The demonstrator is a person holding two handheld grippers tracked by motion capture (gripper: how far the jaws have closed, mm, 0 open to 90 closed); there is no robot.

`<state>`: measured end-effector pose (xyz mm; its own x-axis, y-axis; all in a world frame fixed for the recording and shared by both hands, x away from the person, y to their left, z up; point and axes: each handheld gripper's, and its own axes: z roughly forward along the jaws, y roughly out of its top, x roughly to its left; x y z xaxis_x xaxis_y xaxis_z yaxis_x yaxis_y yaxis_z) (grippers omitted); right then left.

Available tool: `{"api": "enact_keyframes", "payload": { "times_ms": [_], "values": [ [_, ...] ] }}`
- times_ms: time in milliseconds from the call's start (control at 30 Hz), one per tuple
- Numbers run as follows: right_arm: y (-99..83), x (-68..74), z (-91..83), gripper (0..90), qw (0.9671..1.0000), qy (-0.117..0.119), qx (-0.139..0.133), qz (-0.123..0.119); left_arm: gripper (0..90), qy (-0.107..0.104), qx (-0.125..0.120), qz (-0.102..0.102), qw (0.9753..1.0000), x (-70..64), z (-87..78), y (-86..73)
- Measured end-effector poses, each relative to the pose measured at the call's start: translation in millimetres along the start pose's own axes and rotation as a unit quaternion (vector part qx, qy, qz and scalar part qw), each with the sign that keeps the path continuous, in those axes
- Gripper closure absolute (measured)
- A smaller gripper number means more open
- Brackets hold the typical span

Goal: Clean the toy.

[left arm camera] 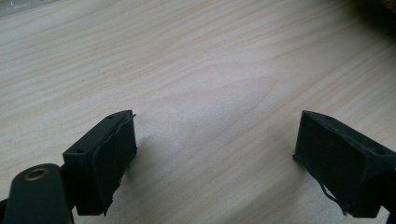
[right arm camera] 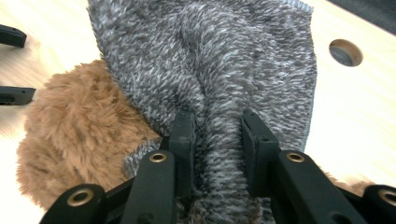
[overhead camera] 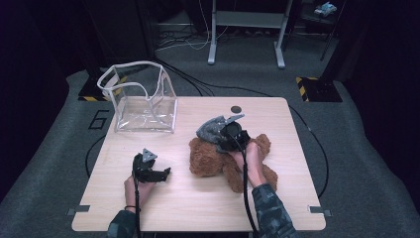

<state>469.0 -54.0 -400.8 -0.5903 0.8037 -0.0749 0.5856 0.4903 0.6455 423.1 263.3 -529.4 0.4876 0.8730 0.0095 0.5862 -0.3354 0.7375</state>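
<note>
A brown teddy bear (overhead camera: 218, 161) lies right of the middle of the table, with a grey fuzzy cloth (overhead camera: 211, 128) over its head end. My right gripper (overhead camera: 224, 139) sits on the bear, and in the right gripper view (right arm camera: 217, 140) its jaws are shut on a raised fold of the grey cloth (right arm camera: 210, 70), with the bear's brown fur (right arm camera: 70, 126) to the left. My left gripper (overhead camera: 161, 174) rests low over bare wood left of the bear. Its jaws (left arm camera: 215, 163) stand wide apart and open, with nothing between them.
A clear plastic bag (overhead camera: 143, 99) with white trim stands open at the table's back left. A dark round hole (overhead camera: 236, 109) marks the tabletop (overhead camera: 198, 208) near the back edge. The floor beyond holds cables and a grey metal stand (overhead camera: 247, 29).
</note>
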Motion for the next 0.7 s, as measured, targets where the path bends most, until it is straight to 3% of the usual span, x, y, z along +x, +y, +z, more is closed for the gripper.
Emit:
{"api": "enact_keyframes", "payload": {
  "times_ms": [200, 300, 333, 500, 633, 700],
  "values": [
    [-3.1, -11.6, -0.1, 69.2, 0.9998, -0.018, 0.009, -0.001, 12.4, 0.000, 0.000, 0.001, 1.0000, 0.1, 0.0, 0.0],
    [-6.6, -21.2, -2.3, 69.1, 0.9996, -0.017, 0.012, 0.020, 12.4, -0.001, 0.000, -0.001, 1.0000, 0.0, 0.1, 0.0],
    [-9.6, -30.1, -4.2, 69.1, 0.9993, -0.022, 0.011, 0.029, 12.4, 0.000, 0.000, 0.001, 1.0000, 0.1, 0.0, 0.0],
    [-15.8, -48.2, -9.0, 69.1, 0.9981, -0.042, 0.011, 0.044, 12.4, 0.000, 0.000, 0.000, 1.0000, 0.0, 0.0, 0.0],
    [-23.9, -65.4, -14.3, 69.0, 0.9956, -0.066, 0.016, 0.065, 12.3, 0.000, 0.000, 0.000, 1.0000, 0.0, 0.0, 0.0],
    [-31.9, -78.8, -17.5, 68.9, 0.9927, -0.079, 0.018, 0.089, 12.4, 0.000, 0.000, 0.001, 1.0000, 0.1, 0.0, 0.0]
  ]
}}
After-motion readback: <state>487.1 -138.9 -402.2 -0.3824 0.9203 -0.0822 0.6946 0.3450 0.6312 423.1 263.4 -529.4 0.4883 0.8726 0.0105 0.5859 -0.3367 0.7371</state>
